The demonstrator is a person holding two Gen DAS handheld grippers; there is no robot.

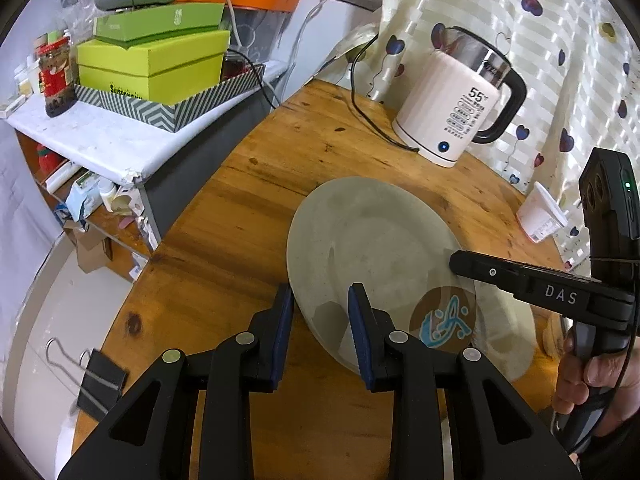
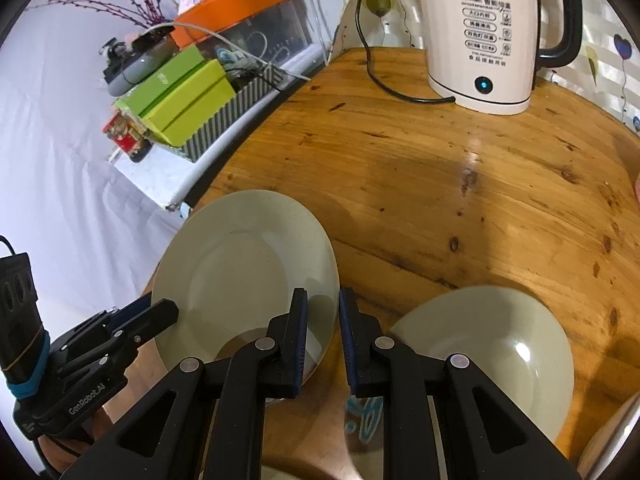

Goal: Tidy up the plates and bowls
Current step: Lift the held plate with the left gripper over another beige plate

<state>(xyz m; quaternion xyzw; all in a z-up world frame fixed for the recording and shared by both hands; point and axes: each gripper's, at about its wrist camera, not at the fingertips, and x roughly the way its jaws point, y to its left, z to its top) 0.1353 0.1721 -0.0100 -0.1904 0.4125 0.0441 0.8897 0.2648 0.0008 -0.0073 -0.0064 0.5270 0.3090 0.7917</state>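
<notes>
Left gripper (image 1: 322, 316) is sitting narrow, pads clamping the near-left rim of the pale plate (image 1: 372, 232). Right gripper (image 2: 323, 308) is also narrow, biting the opposite rim of the same plate, so both are holding it at once. A hand (image 1: 592, 376) is wrapping the right gripper's handle at the frame's right edge.

Plate is hanging tilted over the near-left part of the wooden surface (image 2: 440, 184) and looks to be riding slightly clear of it, though I can't tell that for sure. A brown disc with a blue mark (image 1: 444, 316) is showing by the plate's near rim; can't tell whether it's lying on or under anything.

Pale bowl (image 2: 492, 360) is sitting upright just right of the plate, near the surface's front edge, with nothing gripping it. Black binder clip (image 1: 100, 380) is sitting at the near-left edge.

Middle of the surface is lying bare. White tub (image 1: 540, 216) is lying tipped at the right edge. White kettle (image 2: 480, 40) is standing at the far edge, its cord trailing off to the left.

Beyond the left edge, green boxes (image 1: 152, 68) are stacking up on a white shelf (image 1: 100, 136).
</notes>
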